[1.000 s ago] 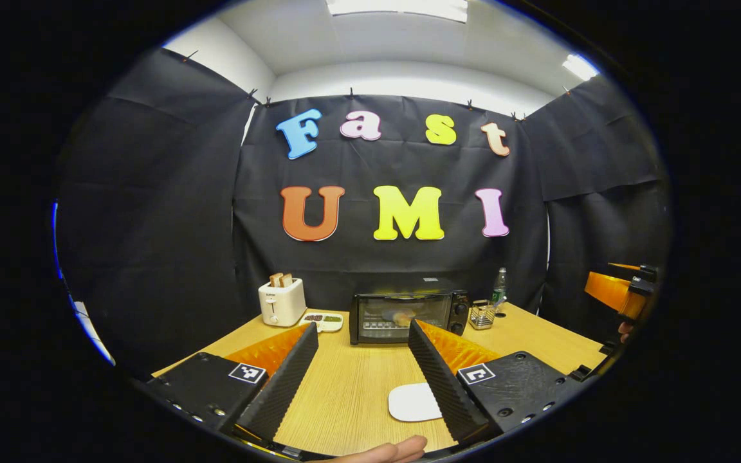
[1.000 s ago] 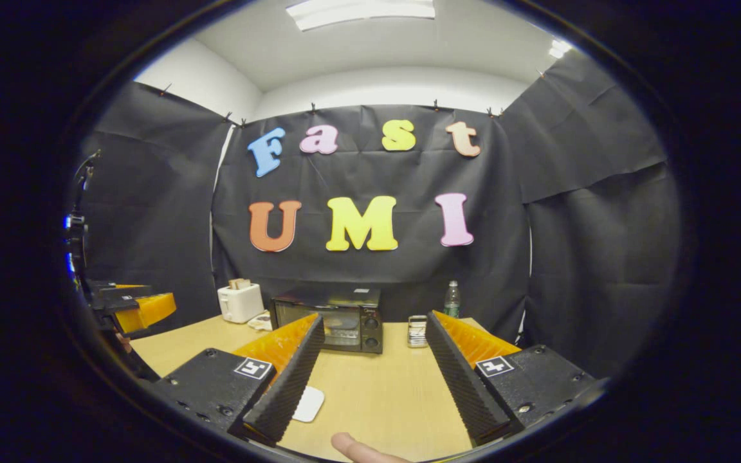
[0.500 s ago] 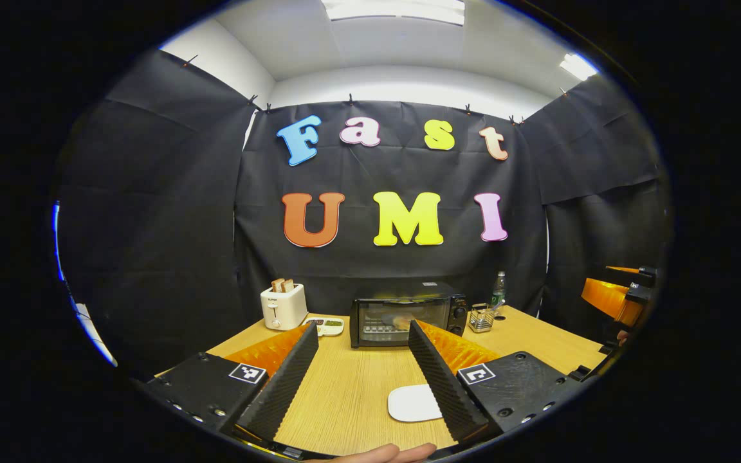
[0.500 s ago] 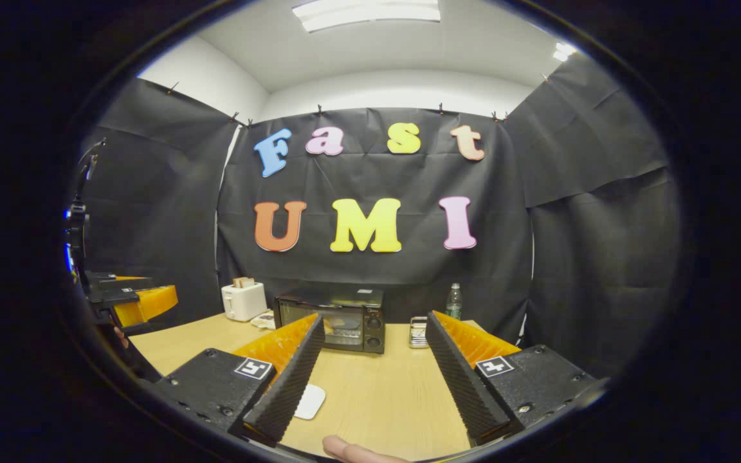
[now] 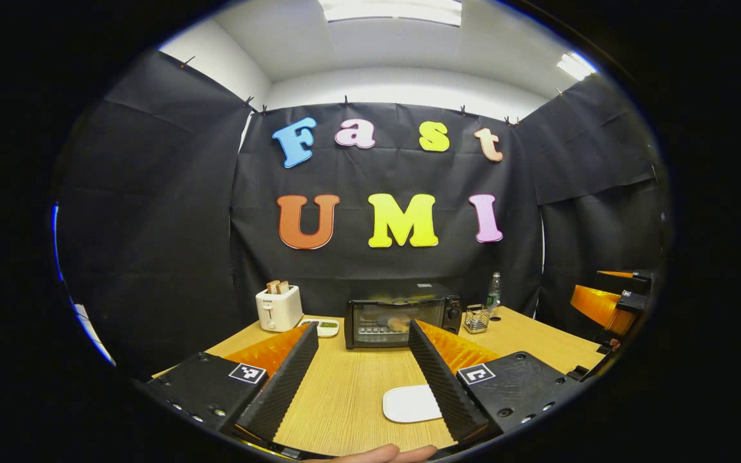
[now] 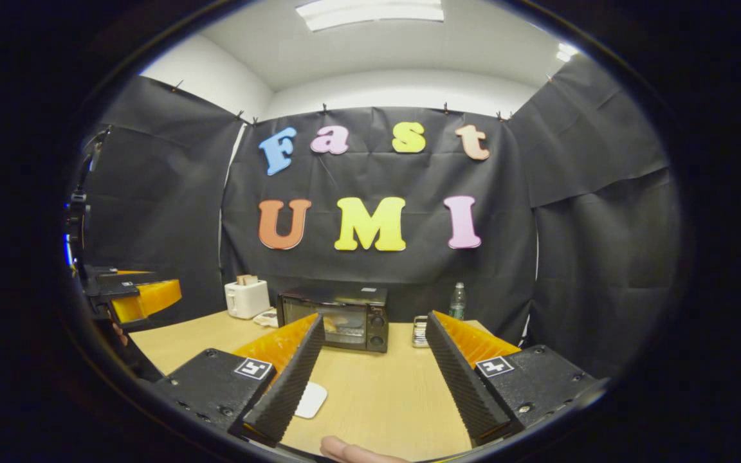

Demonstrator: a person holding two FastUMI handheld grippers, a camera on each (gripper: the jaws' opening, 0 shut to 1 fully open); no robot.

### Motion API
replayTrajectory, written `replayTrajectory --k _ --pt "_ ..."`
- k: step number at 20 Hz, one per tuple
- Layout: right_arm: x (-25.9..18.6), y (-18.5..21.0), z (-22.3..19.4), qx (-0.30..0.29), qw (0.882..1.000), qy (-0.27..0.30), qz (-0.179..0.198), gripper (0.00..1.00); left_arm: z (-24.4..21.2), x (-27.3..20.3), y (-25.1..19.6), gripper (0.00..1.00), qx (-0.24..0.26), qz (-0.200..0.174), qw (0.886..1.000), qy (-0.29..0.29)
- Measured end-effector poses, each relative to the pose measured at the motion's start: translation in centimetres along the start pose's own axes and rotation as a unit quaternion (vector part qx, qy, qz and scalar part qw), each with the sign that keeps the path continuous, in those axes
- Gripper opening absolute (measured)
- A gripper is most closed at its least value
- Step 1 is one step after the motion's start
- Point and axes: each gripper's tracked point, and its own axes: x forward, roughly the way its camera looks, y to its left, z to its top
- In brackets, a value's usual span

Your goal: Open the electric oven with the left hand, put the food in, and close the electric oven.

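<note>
A white toaster [image 5: 278,308] stands at the far left of the wooden surface [image 5: 351,392], with two slices of toast [image 5: 276,286] upright in its slots. Just right of it lies a small white tray [image 5: 325,327] with compartments (their contents are too small to make out). Far right, a wire basket [image 5: 475,319] sits near a clear bottle [image 5: 492,294] with a green label, which stands against the black cloth. Near the front lies a flat white pad [image 5: 410,404] with rounded corners.
</note>
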Motion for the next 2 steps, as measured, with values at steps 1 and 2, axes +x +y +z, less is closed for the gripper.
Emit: replayTrajectory --k 1,2 --pt "0.04 0.06 0.00 0.000 1.000 0.000 0.001 0.99 -0.03 0.04 0.00 0.93 0.000 0.001 1.000 0.001" --pt "0.09 0.08 -0.05 0.000 1.000 0.000 0.001 0.99 -0.09 0.05 0.01 0.93 0.000 0.002 1.000 0.002"
